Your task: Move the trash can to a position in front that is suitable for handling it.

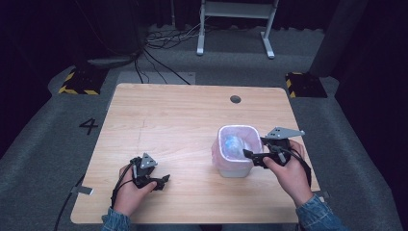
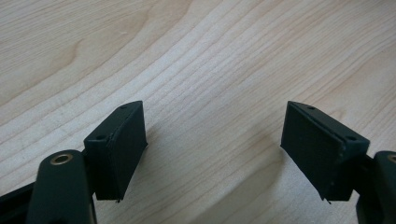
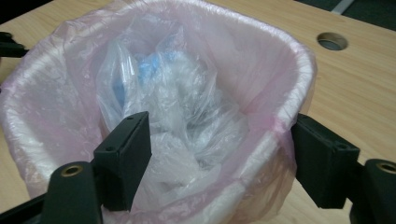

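Two tools spread wide: right tool (image 3: 219, 158) straddling rim of small white bin lined with pink plastic bag (image 1: 234, 150); left tool (image 2: 212, 154) empty over pale wooden bench (image 1: 183, 110).

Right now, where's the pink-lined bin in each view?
High view: the bin stands right of table centre, at the right claw.
Left gripper view: not in it; bare wood between the open claw.
Right gripper view: the bin is close up, its near rim between the open jaws.
Shared landmark: the round table hole.
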Available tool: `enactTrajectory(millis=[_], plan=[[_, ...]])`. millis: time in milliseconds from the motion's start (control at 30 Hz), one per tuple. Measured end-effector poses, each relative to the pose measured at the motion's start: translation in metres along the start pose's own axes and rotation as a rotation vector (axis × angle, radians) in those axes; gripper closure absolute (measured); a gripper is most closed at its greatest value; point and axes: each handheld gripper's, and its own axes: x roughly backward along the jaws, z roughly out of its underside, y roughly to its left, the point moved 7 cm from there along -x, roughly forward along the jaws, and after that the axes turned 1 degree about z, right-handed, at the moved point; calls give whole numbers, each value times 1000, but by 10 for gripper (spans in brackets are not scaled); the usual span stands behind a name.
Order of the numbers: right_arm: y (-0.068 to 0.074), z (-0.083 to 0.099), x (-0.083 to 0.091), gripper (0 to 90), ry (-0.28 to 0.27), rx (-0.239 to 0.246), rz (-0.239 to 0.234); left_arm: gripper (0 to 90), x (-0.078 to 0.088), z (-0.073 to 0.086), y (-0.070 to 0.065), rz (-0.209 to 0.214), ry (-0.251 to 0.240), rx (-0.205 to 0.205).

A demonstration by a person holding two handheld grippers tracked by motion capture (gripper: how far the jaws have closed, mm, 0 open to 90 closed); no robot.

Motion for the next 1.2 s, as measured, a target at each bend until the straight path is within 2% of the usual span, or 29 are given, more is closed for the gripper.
enactTrajectory(millis=[133,233,367,400,467,633,767,900,967,1100,1200], plan=[[20,0,-3,248,5,21,-39,219,0,-1,-2,6,2,-6],[31,0,-3,236,14,32,-40,220,0,-3,-4,10,-3,-8],[38,-1,-2,227,15,23,-46,220,-1,-3,-4,18,-8,-10],[38,-2,0,221,12,2,-59,220,-1,-3,-3,19,-7,-7],[36,-2,4,212,0,-46,-72,221,-2,-2,-1,12,-3,-5],[23,-5,21,208,-71,-93,-54,222,-3,-6,-3,17,-9,-11],[12,-2,36,204,-109,-79,-26,225,-4,-10,-9,29,-14,-30],[-3,12,43,226,-96,-59,21,223,-2,-15,-18,28,-9,-66],[-8,20,43,228,-85,-54,28,222,1,-19,-26,38,-18,-84],[-15,35,39,224,-71,-72,25,219,4,-26,-40,64,-34,-116],[-19,45,33,224,-76,-113,21,225,6,-30,-45,51,-51,-129]])
